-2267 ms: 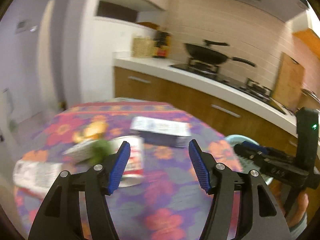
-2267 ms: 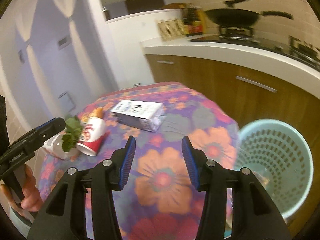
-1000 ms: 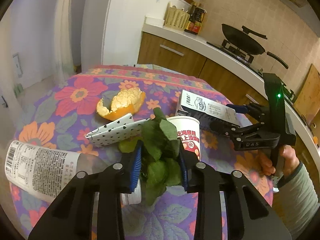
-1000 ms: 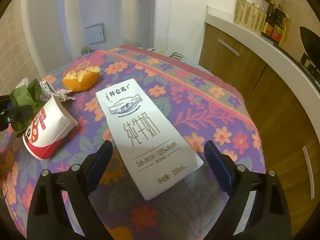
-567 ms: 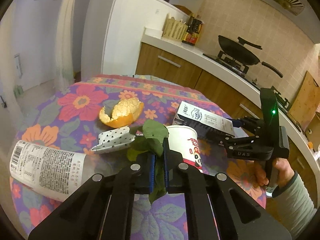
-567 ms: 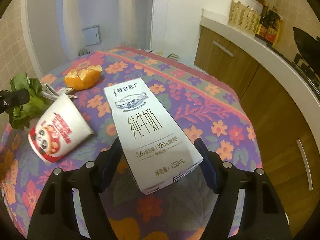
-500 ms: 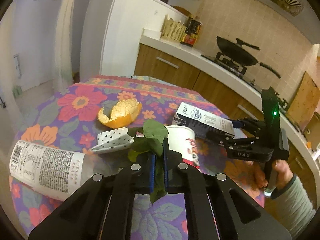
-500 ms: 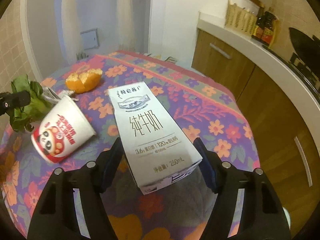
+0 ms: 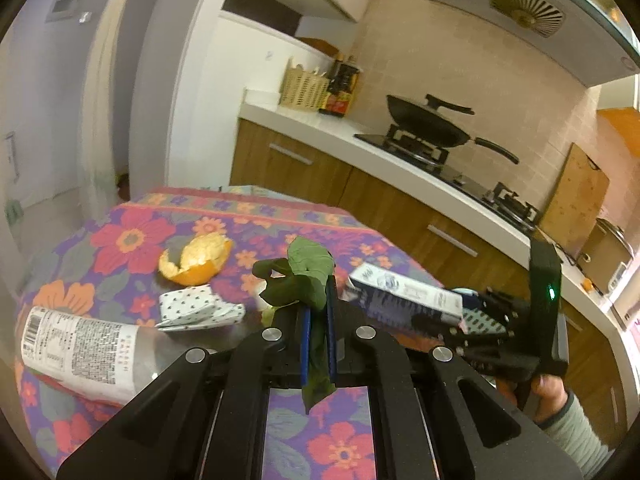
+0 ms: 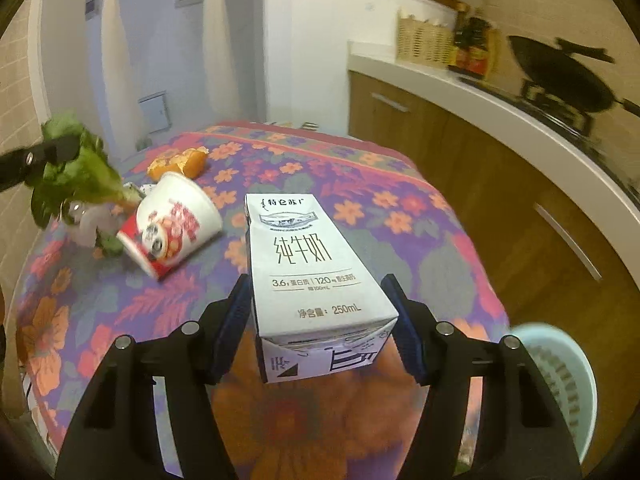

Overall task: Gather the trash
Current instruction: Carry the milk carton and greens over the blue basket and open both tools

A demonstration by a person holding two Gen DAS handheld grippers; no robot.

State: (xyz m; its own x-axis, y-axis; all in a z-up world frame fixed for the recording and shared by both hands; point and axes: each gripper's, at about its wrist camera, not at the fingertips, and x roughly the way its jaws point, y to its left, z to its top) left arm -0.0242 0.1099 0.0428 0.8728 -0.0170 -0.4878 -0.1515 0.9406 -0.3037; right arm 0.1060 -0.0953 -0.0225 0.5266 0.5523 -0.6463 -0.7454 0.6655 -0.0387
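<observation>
Right claw (image 10: 320, 328) clamps milk carton (image 10: 312, 272), lifted over tabletop's (image 10: 420, 208) near edge; label reads "纯牛奶", "250mL". Left claw (image 9: 316, 332) pinched on green leaf (image 9: 308, 280), held above tabletop. Panda-print cup (image 10: 172, 224) lies tipped nr left edge.

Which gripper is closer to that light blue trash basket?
Right. The right gripper, holding the milk carton, is just beside the basket; the left gripper holds leaves over the table's far side.

clearance over the floral table (image 10: 420, 216)
right half unobstructed toward the bin (image 10: 560, 376); left half is blocked by paper cup (image 10: 176, 228), orange peel (image 9: 196, 258), bottle (image 9: 80, 354).
</observation>
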